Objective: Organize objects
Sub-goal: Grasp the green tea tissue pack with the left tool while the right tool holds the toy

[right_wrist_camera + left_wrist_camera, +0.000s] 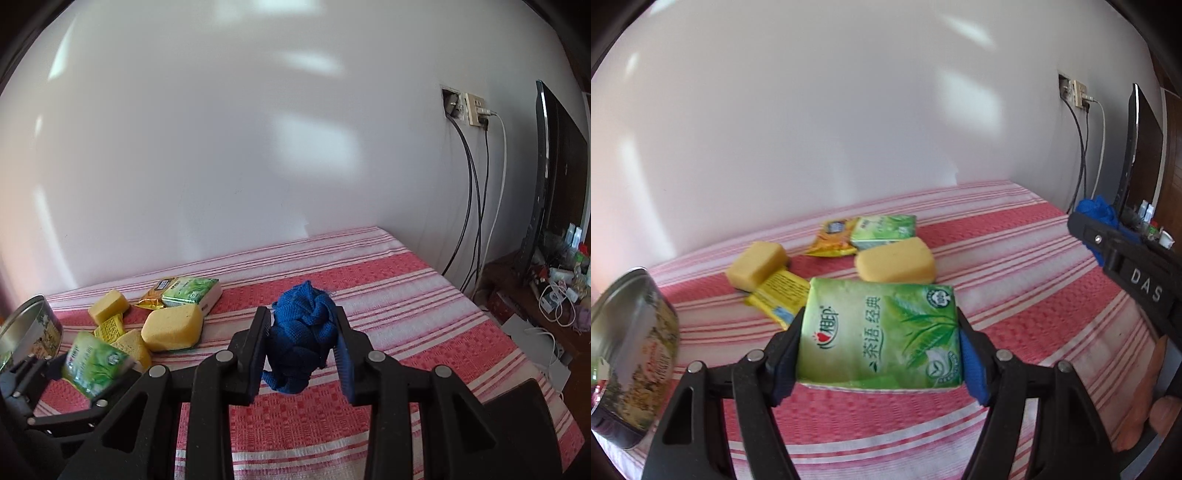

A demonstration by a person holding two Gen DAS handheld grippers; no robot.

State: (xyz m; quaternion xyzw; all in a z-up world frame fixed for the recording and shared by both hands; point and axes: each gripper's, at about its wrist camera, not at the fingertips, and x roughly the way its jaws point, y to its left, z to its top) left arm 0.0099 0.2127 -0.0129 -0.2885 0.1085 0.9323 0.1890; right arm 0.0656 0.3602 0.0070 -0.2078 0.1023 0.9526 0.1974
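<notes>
A: Nearest, the left gripper (879, 354) pinches the green tissue pack (881, 332) by its side edges, apparently lifted just clear of the striped cloth (997, 295).

B: The right gripper (301, 347) is clamped on a bunched blue cloth (303, 336), held above the table.

A: Beyond sit a tin can (631, 350), yellow sponges (895, 264), and a second green tissue pack (882, 230).

B: Likely best to keep the pack level and set it squarely beside its twin, clearing the sponges.
</notes>
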